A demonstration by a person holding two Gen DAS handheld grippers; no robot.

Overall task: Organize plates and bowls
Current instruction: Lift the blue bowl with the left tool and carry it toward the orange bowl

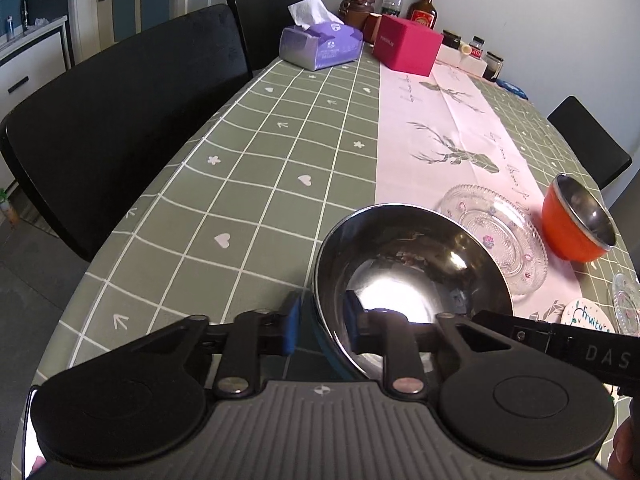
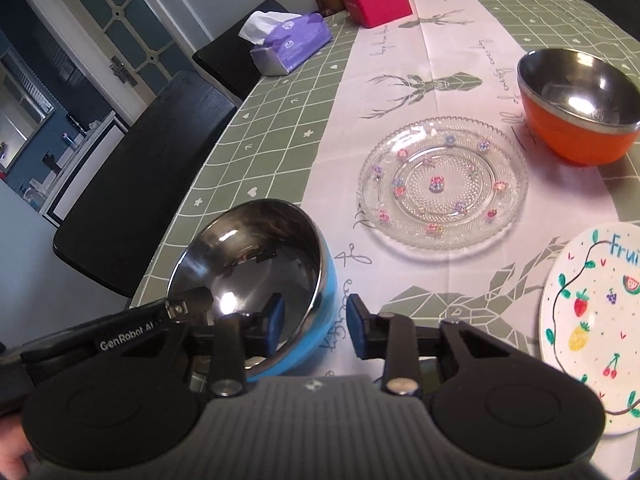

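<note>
Both grippers are working at the blue bowl [image 2: 256, 288], which is sitting on the tablecloth [image 1: 240, 184] just left of the glass plate [image 2: 442, 184]. The left gripper [image 1: 322, 330] is straddling the bowl's near rim, one pad outside and one inside, pinching the wall. The right gripper [image 2: 312, 326] is straddling the bowl's right rim with its outer pad standing clear of the wall, so it is open. The orange bowl [image 2: 578, 104] is standing beyond the glass plate, and the fruit plate [image 2: 596, 320] is lying right of the blue bowl.
</note>
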